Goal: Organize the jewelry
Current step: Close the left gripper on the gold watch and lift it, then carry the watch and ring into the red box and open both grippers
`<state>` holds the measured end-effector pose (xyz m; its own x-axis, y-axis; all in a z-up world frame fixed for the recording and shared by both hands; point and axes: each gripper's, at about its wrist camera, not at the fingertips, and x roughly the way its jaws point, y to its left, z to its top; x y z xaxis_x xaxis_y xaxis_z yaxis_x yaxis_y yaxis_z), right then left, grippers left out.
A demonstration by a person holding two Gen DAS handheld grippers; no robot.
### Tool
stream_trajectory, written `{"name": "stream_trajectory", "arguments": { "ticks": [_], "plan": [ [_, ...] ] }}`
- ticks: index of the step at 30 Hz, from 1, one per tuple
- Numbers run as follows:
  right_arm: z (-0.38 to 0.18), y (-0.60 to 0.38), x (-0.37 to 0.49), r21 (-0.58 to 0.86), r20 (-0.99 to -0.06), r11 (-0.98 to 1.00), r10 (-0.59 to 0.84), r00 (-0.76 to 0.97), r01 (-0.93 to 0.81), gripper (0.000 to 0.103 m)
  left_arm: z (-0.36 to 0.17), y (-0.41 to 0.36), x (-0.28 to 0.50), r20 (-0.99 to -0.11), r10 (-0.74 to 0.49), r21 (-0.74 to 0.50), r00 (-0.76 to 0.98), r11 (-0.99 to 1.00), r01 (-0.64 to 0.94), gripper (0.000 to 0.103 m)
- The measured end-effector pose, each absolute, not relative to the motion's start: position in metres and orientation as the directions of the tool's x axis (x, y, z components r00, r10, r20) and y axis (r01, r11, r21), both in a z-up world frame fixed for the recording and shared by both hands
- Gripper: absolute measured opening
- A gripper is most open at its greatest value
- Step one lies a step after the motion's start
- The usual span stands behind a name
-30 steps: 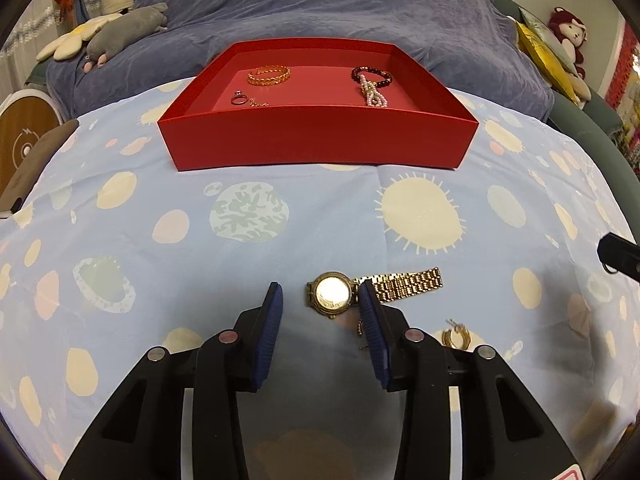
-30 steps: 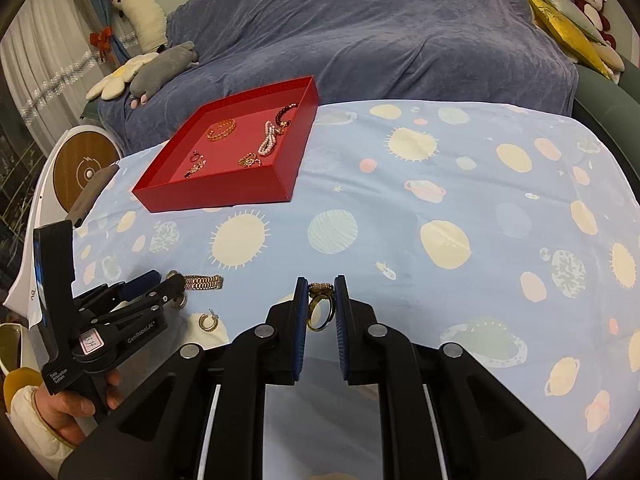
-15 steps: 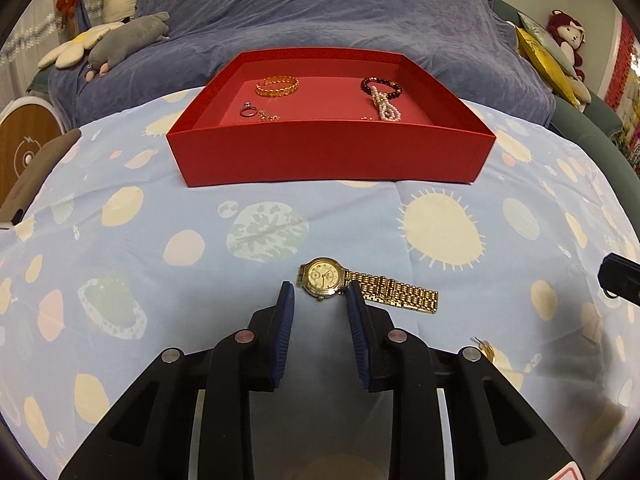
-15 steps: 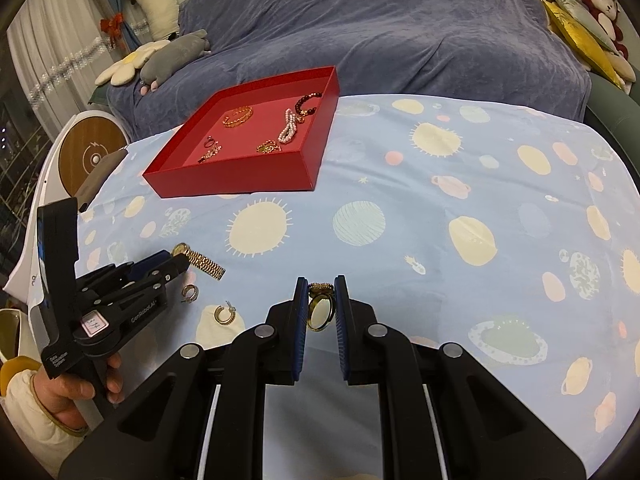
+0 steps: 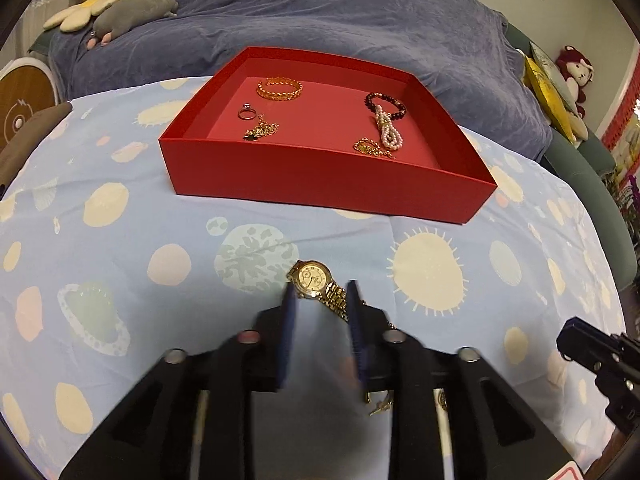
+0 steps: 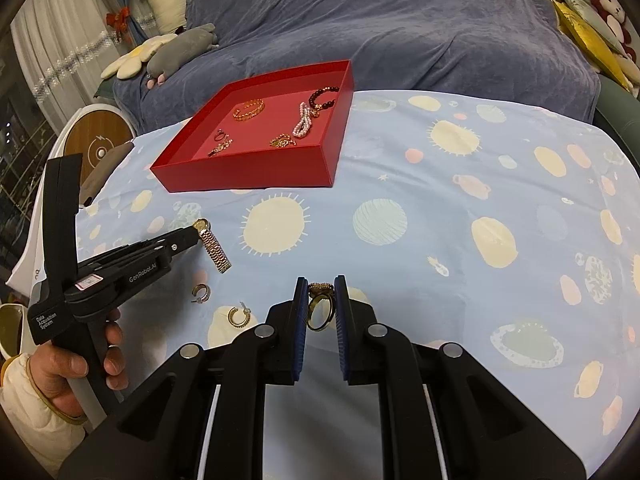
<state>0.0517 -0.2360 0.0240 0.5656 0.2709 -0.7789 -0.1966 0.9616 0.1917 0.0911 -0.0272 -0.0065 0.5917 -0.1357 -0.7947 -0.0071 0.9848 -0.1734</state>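
A gold watch lies on the planet-print cloth, its band running back between the blurred fingers of my left gripper. The left jaws are opening and the pads do not press on the band. The right wrist view shows the left gripper's tip beside the watch. My right gripper is shut on a gold ring, held above the cloth. The red tray stands behind, holding a gold bracelet, a ring, dark beads, pearls and chains.
Two gold hoop earrings lie on the cloth between the grippers. A hand in a cream sleeve grips the left tool. A blue-covered sofa with plush toys sits behind the table. The cloth right of the tray is bare.
The left fingers narrowed, then widened, and the watch band now slants back between them. The tray shows from higher up. The right gripper still holds the ring.
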Motion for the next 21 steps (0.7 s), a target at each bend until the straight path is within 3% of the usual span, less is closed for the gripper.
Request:
{"name": "stream_trajectory", "arguments": {
  "ticks": [1,4,6,8,21],
  "plan": [
    [0.024,-0.235,0.052,0.192,-0.779,0.962,0.271,0.565,-0.197,0.012,-0.006,-0.03,0.094,-0.796,-0.101,-0.155,0.597,0.987,-0.041,0.054],
    [0.024,-0.235,0.052,0.193,-0.778,0.961,0.273,0.566,-0.198,0.012,-0.015,-0.039,0.104,-0.823,-0.05,-0.128,0.566,0.987,-0.099,0.054],
    [0.024,-0.236,0.052,0.194,-0.776,0.961,0.274,0.567,-0.198,0.012,-0.017,-0.05,0.106,-0.822,0.021,-0.058,0.569,0.991,-0.121,0.05],
    [0.025,-0.237,0.052,0.198,-0.775,0.96,0.276,0.568,-0.196,0.012,-0.017,-0.055,0.105,-0.815,0.071,-0.001,0.575,0.992,-0.124,0.02],
    [0.041,-0.224,0.049,0.217,-0.749,0.948,0.315,0.584,-0.233,0.012,0.019,-0.012,0.071,-0.795,-0.096,-0.143,0.599,0.989,-0.03,0.019]
  ]
}}
